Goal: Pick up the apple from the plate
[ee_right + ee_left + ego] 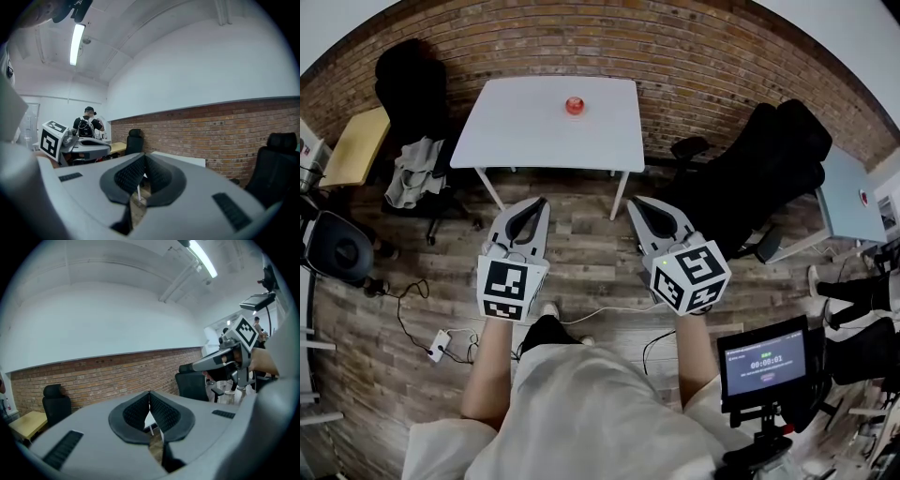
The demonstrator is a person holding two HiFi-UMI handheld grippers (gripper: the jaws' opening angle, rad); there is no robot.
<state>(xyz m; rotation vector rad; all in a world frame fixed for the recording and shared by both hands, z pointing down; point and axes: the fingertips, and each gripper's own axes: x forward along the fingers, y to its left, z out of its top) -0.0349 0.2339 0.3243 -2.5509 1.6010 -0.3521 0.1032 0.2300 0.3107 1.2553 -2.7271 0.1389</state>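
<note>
— On the white table (511, 127), by the brick wall (694, 56), how many apples are seen?

— One red apple (574, 105) is seen. It is placed near the far edge, a bit right of the middle. Nothing is touching it. What it sits on is too small to be made out.

— How many grippers are held up?

— Two. The left gripper (541, 202) and the right gripper (635, 202) are held side by side over the wood floor (581, 244), well apart from the apple. One cube with square marks is carried on each.

— Are the jaws spread apart?

— No. Both pairs of jaws are pressed together, and nothing is held between them.

— What else is counted?

— One black chair (408, 80) is seen left of the table, and one big black chair (778, 155) right of it. One small screen (766, 361) is lit at the lower right.
</note>
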